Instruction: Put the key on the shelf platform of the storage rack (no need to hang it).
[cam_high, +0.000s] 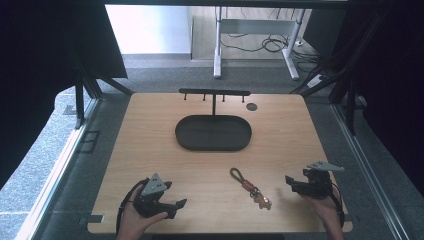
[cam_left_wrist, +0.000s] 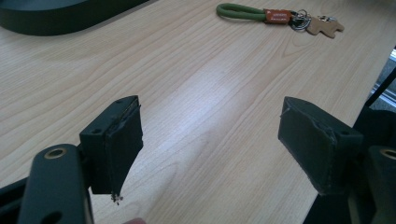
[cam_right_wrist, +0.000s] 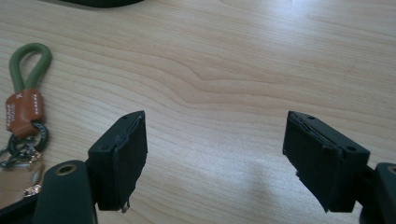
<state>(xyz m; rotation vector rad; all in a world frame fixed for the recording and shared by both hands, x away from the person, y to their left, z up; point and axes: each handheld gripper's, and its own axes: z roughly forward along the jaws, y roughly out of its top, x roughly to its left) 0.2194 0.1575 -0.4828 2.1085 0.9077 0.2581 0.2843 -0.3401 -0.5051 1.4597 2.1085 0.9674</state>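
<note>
A keychain (cam_high: 250, 189) with a green cord loop, an orange leather tag, metal rings and a tan charm lies flat on the wooden table, front centre. My left gripper (cam_high: 177, 193) rests at the front left, pointing right toward it, open and empty. At the front right, my right gripper (cam_high: 288, 184) points left, open too, a short way from the charm end. In the left gripper view the keychain (cam_left_wrist: 280, 17) lies far ahead of the open gripper (cam_left_wrist: 210, 112). In the right gripper view the keychain (cam_right_wrist: 25, 107) lies left of the open gripper (cam_right_wrist: 215, 121).
A black oval tray (cam_high: 181, 135) sits mid-table, with a black T-shaped hook rack (cam_high: 215, 92) standing behind it. A small dark disc (cam_high: 251, 106) lies at the back right. The tray's edge (cam_left_wrist: 46, 21) shows in the left gripper view. Bare wood surrounds the keychain.
</note>
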